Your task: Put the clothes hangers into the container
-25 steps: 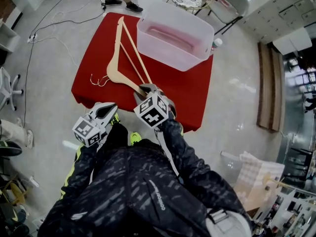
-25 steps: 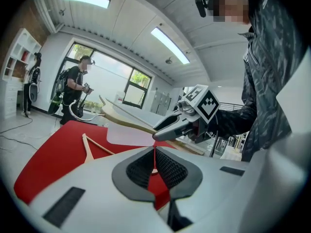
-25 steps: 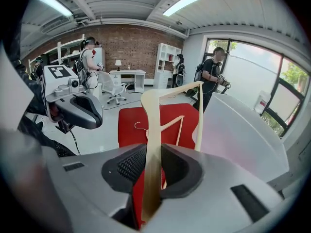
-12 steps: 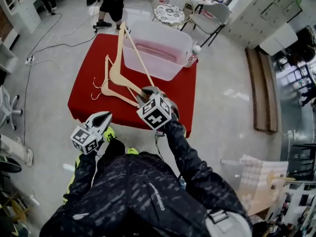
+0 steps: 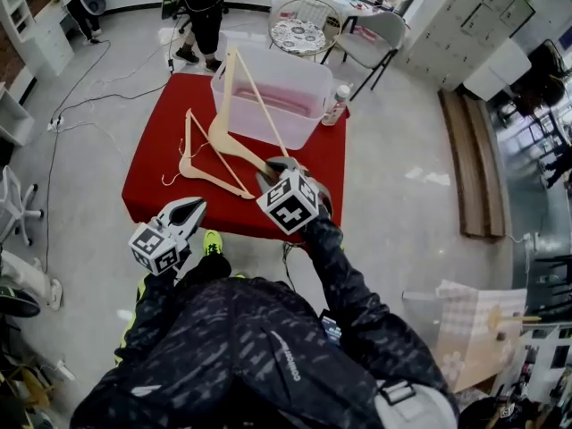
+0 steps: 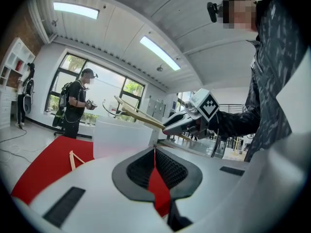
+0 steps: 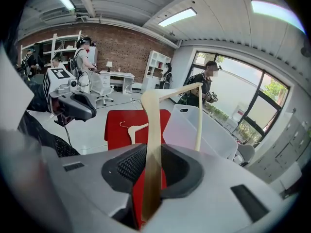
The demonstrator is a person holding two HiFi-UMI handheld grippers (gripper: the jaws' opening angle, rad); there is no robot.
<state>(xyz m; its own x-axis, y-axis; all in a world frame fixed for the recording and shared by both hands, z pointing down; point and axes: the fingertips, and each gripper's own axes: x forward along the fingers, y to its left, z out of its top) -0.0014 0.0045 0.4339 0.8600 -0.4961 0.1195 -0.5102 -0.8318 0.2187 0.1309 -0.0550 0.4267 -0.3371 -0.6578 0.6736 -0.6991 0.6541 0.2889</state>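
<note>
Jaws of right gripper point(image 5: 273, 166) clenched on hanger point(image 5: 234, 114), raised against container point(image 5: 304, 123) near wall. Left gripper point(image 5: 190, 207) jaws closed, empty. We judge: carry step. Next: clear rim, lower, release. Second hanger point(image 5: 198, 159) lies on counter point(image 5: 147, 181), left.

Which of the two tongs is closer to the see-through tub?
Right. The right tongs, gripping a wooden hanger, are over the table, just short of the tub; the left tongs are at its near edge.
</note>
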